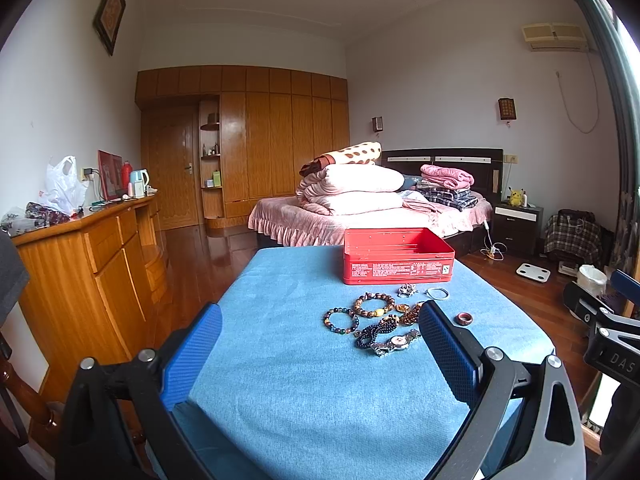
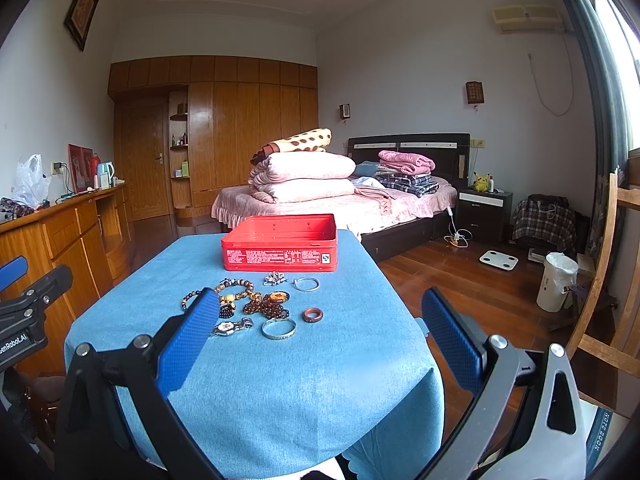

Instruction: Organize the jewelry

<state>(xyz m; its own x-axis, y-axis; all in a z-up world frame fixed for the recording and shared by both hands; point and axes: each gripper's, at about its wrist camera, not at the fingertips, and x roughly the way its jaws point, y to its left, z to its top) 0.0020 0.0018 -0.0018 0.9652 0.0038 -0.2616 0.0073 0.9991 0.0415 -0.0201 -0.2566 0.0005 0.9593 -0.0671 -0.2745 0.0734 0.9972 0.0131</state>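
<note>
The bench [image 2: 256,380] in front of me wears a blue cloth that drapes over its near edge, a soft, plain ground that should keep small pieces from rolling and makes them easy to pick out. At its far end sits the red tin [image 2: 280,244], lid off and apparently empty, its open top facing up so things can be dropped straight in; I take it as the place the jewelry is meant to go.

Both my claws hang back over the near end, clear of everything. My left claw [image 1: 320,356] has its blue pads spread wide and grips nothing; my right claw [image 2: 320,344] is just as wide apart and just as empty. Nothing has been lifted yet, so I judge the sorting is at its very start.

The jewelry lies loose in a cluster just in front of the tin, well within reach of either claw. Going down in size: the brown bead bracelet [image 1: 374,306], the multicoloured bead bracelet [image 1: 341,320], a dark twisted bead strand [image 1: 376,332], the wristwatch [image 2: 232,327], a silver bangle [image 2: 279,328], a thin silver hoop [image 2: 306,284], a small silvery tangled piece [image 2: 275,278], and the reddish-brown ring [image 2: 312,315] lying apart to the right, the easiest first pick.
</note>
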